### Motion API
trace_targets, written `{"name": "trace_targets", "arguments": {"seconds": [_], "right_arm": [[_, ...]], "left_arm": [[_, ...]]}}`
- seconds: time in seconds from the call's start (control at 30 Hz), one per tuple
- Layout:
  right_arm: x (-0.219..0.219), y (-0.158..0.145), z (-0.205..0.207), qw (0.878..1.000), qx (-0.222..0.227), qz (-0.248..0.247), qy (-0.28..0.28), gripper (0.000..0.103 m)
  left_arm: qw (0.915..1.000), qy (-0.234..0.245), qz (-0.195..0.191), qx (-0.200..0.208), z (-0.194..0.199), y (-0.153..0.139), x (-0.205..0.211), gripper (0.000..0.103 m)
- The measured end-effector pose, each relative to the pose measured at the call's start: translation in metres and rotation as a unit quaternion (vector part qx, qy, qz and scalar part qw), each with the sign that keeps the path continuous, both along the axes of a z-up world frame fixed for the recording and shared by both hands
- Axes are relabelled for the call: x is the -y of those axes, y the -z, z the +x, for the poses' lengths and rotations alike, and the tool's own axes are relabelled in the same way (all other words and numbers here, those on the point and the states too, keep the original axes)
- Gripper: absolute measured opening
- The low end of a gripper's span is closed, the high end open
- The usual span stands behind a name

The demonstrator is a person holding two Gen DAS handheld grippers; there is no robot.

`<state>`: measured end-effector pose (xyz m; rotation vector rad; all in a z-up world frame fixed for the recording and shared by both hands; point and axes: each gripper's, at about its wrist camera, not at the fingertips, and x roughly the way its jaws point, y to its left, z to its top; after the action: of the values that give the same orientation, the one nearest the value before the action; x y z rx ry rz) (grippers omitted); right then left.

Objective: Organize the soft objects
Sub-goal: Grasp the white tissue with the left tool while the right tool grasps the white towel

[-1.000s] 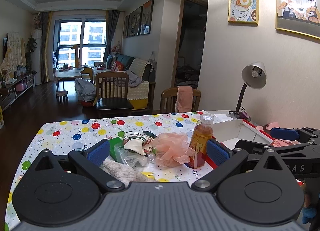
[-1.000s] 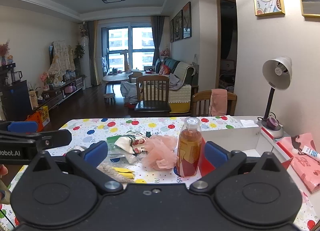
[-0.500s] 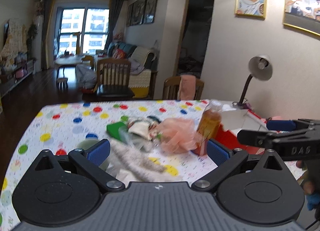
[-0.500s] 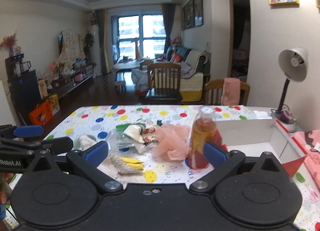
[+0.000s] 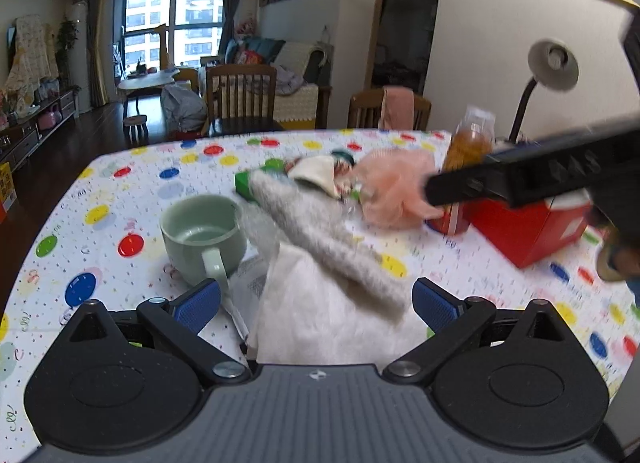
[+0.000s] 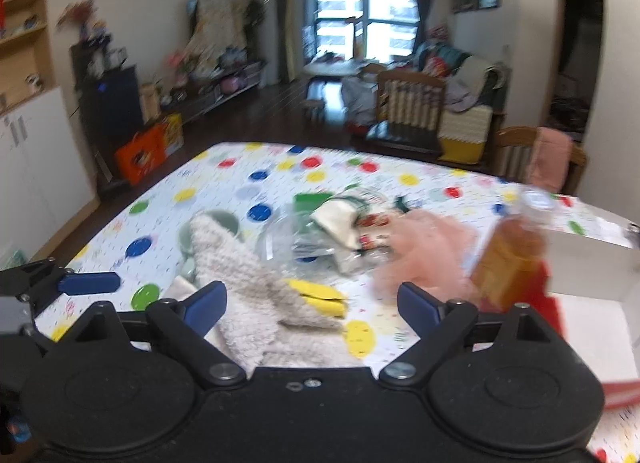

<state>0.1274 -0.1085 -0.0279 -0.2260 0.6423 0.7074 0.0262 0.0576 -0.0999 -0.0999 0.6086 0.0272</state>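
Left wrist view: the left gripper point(image 5: 316, 299) hangs wide open and holds nothing, over a white cloth point(image 5: 332, 323) at the table's point(image 5: 100, 223) near edge. A grey fuzzy cloth point(image 5: 320, 239) lies across it, running toward the middle. A green mug point(image 5: 204, 235) stands just left of them. Farther on sits a pink mesh pouf point(image 5: 396, 191), touching an orange bottle point(image 5: 466, 167) beside a red box point(image 5: 528, 223). The right gripper point(image 6: 312, 299), likewise wide open and empty, hovers over the grey cloth.
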Motion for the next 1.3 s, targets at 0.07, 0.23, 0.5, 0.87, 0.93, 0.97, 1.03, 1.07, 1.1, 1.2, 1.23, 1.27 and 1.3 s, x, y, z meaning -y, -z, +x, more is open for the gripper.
{"name": "trace_targets", "arguments": {"seconds": [0.07, 0.23, 0.5, 0.87, 0.93, 0.97, 1.03, 1.07, 1.1, 1.2, 1.23, 1.27, 1.3], "right_arm": [[-0.014, 0.006, 0.006, 1.0, -0.017, -0.007, -0.014, 0.089], [-0.051, 0.017, 0.012, 0.997, -0.042, -0.016, -0.055, 0.086], [-0.086, 0.045, 0.022, 0.995, -0.068, -0.038, -0.055, 0.071], [-0.069, 0.048, 0.034, 0.993, -0.11, 0.007, -0.029, 0.026], [-0.062, 0.044, 0.033, 0.993, -0.114, 0.018, -0.026, 0.022], [-0.058, 0.043, 0.032, 0.993, -0.115, 0.023, -0.022, 0.021], [-0.05, 0.04, 0.03, 0.993, -0.113, 0.03, -0.016, 0.01], [-0.046, 0.038, 0.03, 0.993, -0.11, 0.031, -0.01, 0.009], [-0.041, 0.037, 0.029, 0.994, -0.106, 0.033, -0.004, 0.007], [-0.027, 0.031, 0.027, 0.994, -0.098, 0.041, 0.007, 0.006], [-0.022, 0.029, 0.026, 0.994, -0.096, 0.042, 0.011, 0.005], [-0.017, 0.027, 0.025, 0.995, -0.093, 0.043, 0.016, 0.005], [-0.011, 0.025, 0.023, 0.995, -0.091, 0.045, 0.021, 0.005]], "left_arm": [[0.9999, -0.003, 0.003, -0.012, 0.004, 0.008, 0.002, 0.102], [0.9996, 0.004, 0.024, -0.017, 0.01, 0.019, 0.012, 0.102], [0.9981, 0.009, 0.057, -0.021, 0.017, 0.031, 0.026, 0.102], [0.9944, 0.018, 0.094, -0.046, 0.024, 0.044, 0.038, 0.054], [0.9947, 0.02, 0.092, -0.042, 0.021, 0.043, 0.038, 0.039], [0.9947, 0.022, 0.091, -0.041, 0.02, 0.042, 0.038, 0.037], [0.9952, 0.023, 0.087, -0.037, 0.017, 0.04, 0.037, 0.031], [0.9953, 0.024, 0.086, -0.036, 0.016, 0.039, 0.036, 0.029], [0.9954, 0.025, 0.085, -0.036, 0.016, 0.038, 0.035, 0.024], [0.9964, 0.029, 0.07, -0.036, 0.014, 0.036, 0.032, 0.017], [0.9968, 0.031, 0.064, -0.037, 0.014, 0.034, 0.031, 0.014], [0.9971, 0.034, 0.059, -0.036, 0.013, 0.033, 0.03, 0.013], [0.9973, 0.036, 0.055, -0.034, 0.013, 0.032, 0.03, 0.012]]}}
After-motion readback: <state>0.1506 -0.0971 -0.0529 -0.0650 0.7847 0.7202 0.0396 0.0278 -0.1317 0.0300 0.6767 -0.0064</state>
